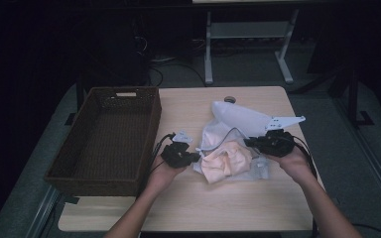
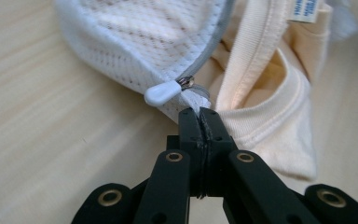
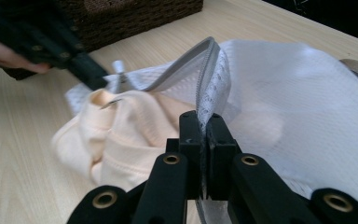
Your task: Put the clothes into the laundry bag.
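Mesh bag: lying right of the basket, holding a peach shirt.
Left gripper: pinching the bag's zipper end.
Right gripper: clamping the bag's rim.

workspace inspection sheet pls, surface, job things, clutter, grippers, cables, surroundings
surface: light wooden table, round grommet hole near the far edge
job's things: white mesh laundry bag with a grey zipper, unzipped; peach garment partly out of its mouth
clutter: empty dark wicker basket on the left of the table
grippers: left gripper shut on the mesh edge beside the white zipper pull; right gripper shut on the bag's opening edge
cables: one trails from each gripper; more lie on the floor behind the table
surroundings: dark room, white desk frame behind
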The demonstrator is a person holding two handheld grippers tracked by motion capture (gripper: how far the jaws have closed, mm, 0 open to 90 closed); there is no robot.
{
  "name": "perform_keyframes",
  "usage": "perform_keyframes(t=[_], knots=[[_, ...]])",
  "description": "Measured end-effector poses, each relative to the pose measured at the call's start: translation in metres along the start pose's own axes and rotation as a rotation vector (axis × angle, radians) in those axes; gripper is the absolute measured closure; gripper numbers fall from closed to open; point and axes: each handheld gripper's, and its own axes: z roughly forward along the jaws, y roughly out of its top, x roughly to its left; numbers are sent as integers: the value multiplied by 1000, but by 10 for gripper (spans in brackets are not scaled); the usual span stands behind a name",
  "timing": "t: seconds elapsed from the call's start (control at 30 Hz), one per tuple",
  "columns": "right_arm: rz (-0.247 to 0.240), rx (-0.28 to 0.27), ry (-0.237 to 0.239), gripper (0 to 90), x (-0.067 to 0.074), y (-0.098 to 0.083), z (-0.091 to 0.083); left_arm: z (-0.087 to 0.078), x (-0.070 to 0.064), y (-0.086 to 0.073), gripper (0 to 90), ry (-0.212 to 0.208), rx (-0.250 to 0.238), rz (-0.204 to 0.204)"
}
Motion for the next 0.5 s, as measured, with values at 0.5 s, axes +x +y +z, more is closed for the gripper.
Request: perform_keyframes(t=[0.5], knots=[[65,68,-71,535,-7,-24,-14,-10,-25,-24,888,-42,-12,13]])
